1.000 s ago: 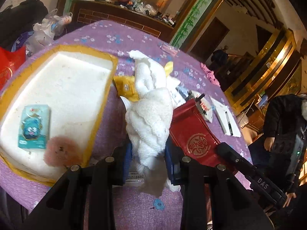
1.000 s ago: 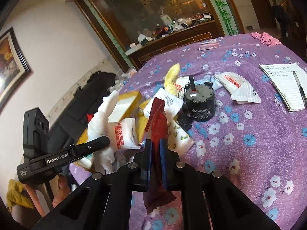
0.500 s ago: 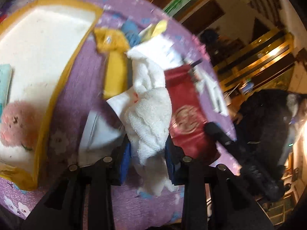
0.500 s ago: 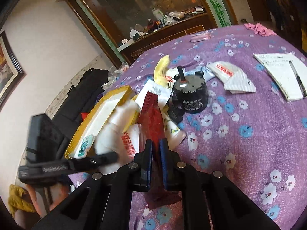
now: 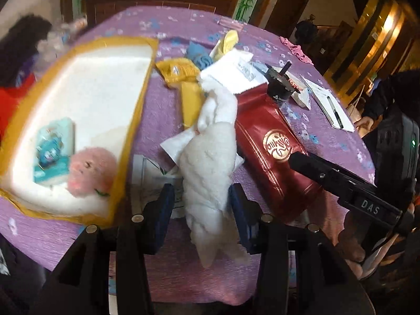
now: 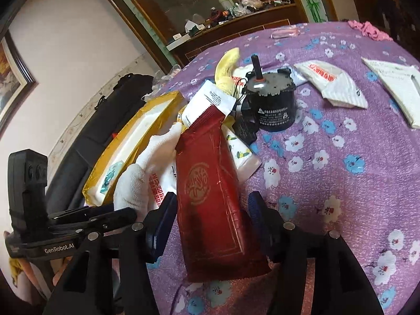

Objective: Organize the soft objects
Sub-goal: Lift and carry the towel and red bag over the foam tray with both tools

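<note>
White towel (image 5: 210, 162) lies on the purple table (image 5: 162, 120) between the pads of the left gripper (image 5: 200, 204), jaws just parting, no longer pinching. Red pouch (image 6: 210, 183) beside it, right gripper (image 6: 210, 210) likewise just spread. Release step; judged next: withdraw, then regrasp toward the foam tray (image 5: 99, 84)

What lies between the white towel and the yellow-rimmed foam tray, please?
In the left wrist view, mostly bare purple tablecloth separates the white towel from the foam tray, with a white paper sheet lying on it nearer the camera.
</note>
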A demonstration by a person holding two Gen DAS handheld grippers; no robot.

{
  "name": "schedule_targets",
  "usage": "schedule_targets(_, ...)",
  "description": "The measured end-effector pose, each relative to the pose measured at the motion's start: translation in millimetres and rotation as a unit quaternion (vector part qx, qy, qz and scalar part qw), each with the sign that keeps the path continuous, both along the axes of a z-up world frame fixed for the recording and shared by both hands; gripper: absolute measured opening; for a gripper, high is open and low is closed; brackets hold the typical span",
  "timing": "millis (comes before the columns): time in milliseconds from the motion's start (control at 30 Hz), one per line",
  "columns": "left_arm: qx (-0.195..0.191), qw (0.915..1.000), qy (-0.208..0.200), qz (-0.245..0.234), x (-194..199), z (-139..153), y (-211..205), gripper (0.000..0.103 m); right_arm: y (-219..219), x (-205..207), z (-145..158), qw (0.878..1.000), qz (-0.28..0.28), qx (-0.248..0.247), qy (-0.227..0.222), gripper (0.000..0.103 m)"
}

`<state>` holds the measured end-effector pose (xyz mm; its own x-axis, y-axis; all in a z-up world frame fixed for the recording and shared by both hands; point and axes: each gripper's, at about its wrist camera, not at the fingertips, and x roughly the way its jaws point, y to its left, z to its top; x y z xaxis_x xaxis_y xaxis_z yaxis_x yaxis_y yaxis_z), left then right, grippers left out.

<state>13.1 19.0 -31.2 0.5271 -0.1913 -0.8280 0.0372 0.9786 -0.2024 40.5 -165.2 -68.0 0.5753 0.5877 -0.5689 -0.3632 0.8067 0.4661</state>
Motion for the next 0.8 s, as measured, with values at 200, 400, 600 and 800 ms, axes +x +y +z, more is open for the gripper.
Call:
schedule_targets(200, 0.02, 0.9994, -0.027, 0.006, 2, -2, -4, 0.042, 2, 3, -1, 1.0, 0.001, -0.004, 0.001, 0.058)
schedule_targets(400, 0.02, 0.9992, -0.033, 0.011, 11, -8, -8, 0.039, 10, 6, -5, 1.0, 0.001, -0.031, -0.002, 0.03)
schedule_targets(600, -0.044, 0.9962, -0.073, 0.021, -1, 5, 5, 0.037, 8, -13, 8, 0.998, -0.004, -0.043, -0.04, 0.014)
schedule_targets(800, -0.117, 0.987, -0.107, 0.026, -11, 22, 21, 0.037, -16, -31, 25, 0.996, -0.032, 0.014, -0.078, 0.013)
